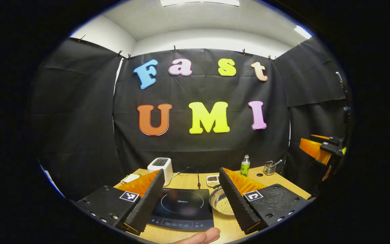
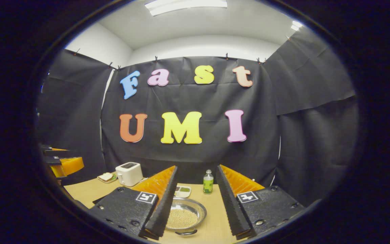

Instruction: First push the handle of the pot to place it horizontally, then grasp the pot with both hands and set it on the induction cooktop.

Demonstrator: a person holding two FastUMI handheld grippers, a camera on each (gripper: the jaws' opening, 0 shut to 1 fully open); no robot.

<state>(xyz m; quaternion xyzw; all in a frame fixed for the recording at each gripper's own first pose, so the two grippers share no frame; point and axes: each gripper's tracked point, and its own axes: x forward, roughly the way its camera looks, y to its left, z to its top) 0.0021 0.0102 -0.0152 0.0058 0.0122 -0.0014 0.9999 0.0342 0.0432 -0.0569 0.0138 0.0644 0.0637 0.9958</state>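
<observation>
Pale wood-grain table top (image 2: 215, 217). On it a shallow round pot of brushed steel (image 2: 183, 215), holding a flat bed of small pale beads or grains; I cannot tell which. A dark curved handle (image 2: 185, 232) shows at the pot's near rim in the right gripper view. In the left gripper view the same pot (image 1: 222, 203) stands just beside the right edge of a flat, glossy black induction cooktop (image 1: 183, 208) with a thin printed ring on its glass and a row of controls along its near edge; the pot rests on the table, not on the cooktop.

Behind the pot, a small white divided dish (image 2: 182, 191) with green and brown contents. A green-labelled clear bottle (image 2: 208, 182) stands upright near it. A white boxy toaster (image 2: 129, 173) sits further left, beside a small plate with a slice of bread (image 2: 106, 177). A wire-mesh cup with utensils (image 1: 269, 167) stands at the far right corner.

Left gripper (image 1: 195, 198): ridged fingers spread wide, nothing between them, held above the cooktop. A fingertip (image 1: 203, 235) shows at the bottom edge. Right gripper (image 2: 196, 203): fingers likewise wide apart, holding nothing, above the pot.
</observation>
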